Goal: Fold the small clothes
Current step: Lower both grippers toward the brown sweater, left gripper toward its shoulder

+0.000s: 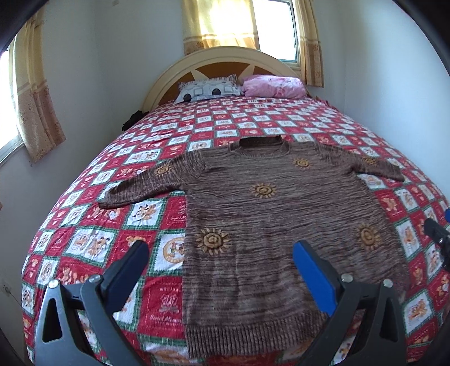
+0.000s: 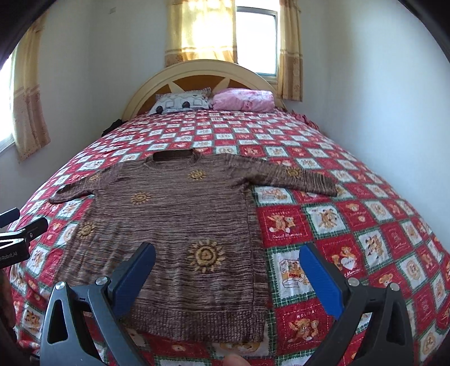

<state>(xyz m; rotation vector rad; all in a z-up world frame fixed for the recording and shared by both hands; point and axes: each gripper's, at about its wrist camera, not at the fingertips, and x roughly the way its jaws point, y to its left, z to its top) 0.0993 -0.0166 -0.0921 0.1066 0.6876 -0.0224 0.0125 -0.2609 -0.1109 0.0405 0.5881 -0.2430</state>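
A brown marled knit sweater (image 1: 270,214) lies flat, front up, on the bed (image 1: 92,225), centred in the left wrist view and left of centre in the right wrist view. Both sleeves are spread outward, the round neckline points toward the headboard (image 1: 225,60), and the ribbed hem sits nearest the cameras. Embroidered orange-yellow sun motifs (image 1: 213,240) dot the body and sleeves. The bed carries a red, white and green checked spread with teddy-bear prints. The left tongs (image 1: 222,263) stand wide apart at the bottom of their frame, holding nothing, straddling the sweater's lower left portion from above. The right tongs (image 2: 227,267) are likewise wide and empty, one finger over the knit, the other over the bare spread. The left wrist view shows the tip of the right tool at its right edge; the right wrist view shows the left tool at its left edge, and a fingertip (image 2: 233,361) at the bottom centre. A patterned grey pillow (image 1: 209,89) and a pink pillow (image 1: 274,86) rest against the headboard, with yellow curtains (image 1: 222,24) over the window behind.
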